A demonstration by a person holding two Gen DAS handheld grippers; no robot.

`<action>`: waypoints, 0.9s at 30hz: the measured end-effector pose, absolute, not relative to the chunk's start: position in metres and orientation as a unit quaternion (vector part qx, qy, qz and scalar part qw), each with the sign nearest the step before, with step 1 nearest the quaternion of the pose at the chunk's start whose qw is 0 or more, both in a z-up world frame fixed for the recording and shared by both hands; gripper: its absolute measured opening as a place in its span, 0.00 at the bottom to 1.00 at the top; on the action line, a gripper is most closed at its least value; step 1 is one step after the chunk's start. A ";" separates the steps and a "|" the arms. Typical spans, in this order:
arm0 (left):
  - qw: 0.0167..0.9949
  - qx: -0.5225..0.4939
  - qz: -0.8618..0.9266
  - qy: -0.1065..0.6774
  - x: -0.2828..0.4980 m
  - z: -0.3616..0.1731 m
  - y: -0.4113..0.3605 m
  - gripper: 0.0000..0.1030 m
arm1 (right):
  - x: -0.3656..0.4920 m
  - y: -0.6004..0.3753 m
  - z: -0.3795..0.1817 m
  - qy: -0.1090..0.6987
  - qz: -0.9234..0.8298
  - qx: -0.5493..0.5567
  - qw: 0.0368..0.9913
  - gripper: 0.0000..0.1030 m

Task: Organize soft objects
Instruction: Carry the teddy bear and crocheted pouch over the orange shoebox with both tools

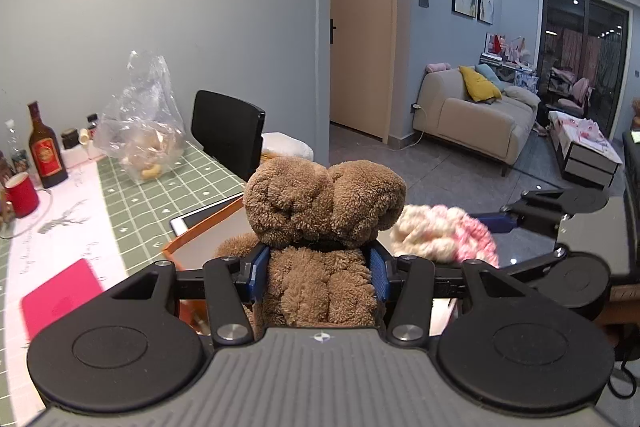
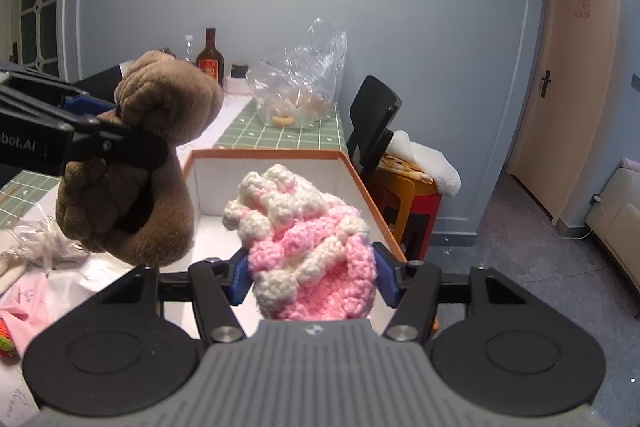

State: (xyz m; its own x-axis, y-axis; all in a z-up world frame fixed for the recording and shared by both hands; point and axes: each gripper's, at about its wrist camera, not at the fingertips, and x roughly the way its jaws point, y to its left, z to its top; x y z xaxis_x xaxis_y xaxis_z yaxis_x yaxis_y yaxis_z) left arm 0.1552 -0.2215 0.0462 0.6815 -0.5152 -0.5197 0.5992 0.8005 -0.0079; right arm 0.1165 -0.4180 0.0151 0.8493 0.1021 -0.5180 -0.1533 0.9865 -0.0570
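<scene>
Plush bear (image 1: pixel 320 219) squishes in my left tongs (image 1: pixel 318 273); right tongs (image 2: pixel 314 277) pinch light, floppy knit (image 2: pixel 304 239) mid-body, above the box (image 2: pixel 360 187).

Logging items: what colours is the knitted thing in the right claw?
Pink and cream knitted piece; the right wrist view shows it best.

Teddy bear (image 2: pixel 132 163) held left of knitted toy (image 2: pixel 308 247), both above open box (image 2: pixel 360 187) on table (image 2: pixel 280 135); chair (image 2: pixel 372 123) right of the table.
</scene>
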 end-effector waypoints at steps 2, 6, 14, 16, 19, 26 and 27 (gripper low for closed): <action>0.911 0.077 -0.303 0.268 0.166 0.042 -0.229 0.55 | 0.127 -0.423 0.012 0.276 0.069 -0.041 0.958 0.58; 0.903 0.070 -0.300 0.300 0.186 0.033 -0.241 0.55 | 0.149 -0.428 0.002 0.297 0.085 -0.038 0.950 0.58; 0.893 0.086 -0.276 0.346 0.208 0.009 -0.259 0.55 | 0.179 -0.421 -0.027 0.343 0.094 -0.095 0.930 0.57; 0.892 0.081 -0.271 0.352 0.212 0.003 -0.261 0.55 | 0.185 -0.421 -0.029 0.354 0.095 -0.102 0.925 0.57; 0.889 0.069 -0.271 0.361 0.215 -0.001 -0.264 0.55 | 0.191 -0.419 -0.034 0.365 0.088 -0.124 0.918 0.57; 0.876 0.096 -0.255 0.398 0.223 -0.021 -0.278 0.56 | 0.198 -0.417 -0.051 0.400 0.103 -0.149 0.899 0.58; 0.874 0.104 -0.253 0.401 0.224 -0.025 -0.279 0.57 | 0.199 -0.416 -0.052 0.403 0.108 -0.152 0.896 0.58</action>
State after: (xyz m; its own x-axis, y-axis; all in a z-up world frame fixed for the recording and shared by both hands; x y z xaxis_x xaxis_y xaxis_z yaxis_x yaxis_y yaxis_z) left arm 0.2236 -0.2792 -0.0245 0.5509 -0.3582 -0.7538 0.5253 0.8507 -0.0204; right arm 0.1987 -0.4158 -0.0525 0.6511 0.0705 -0.7557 -0.3164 0.9302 -0.1858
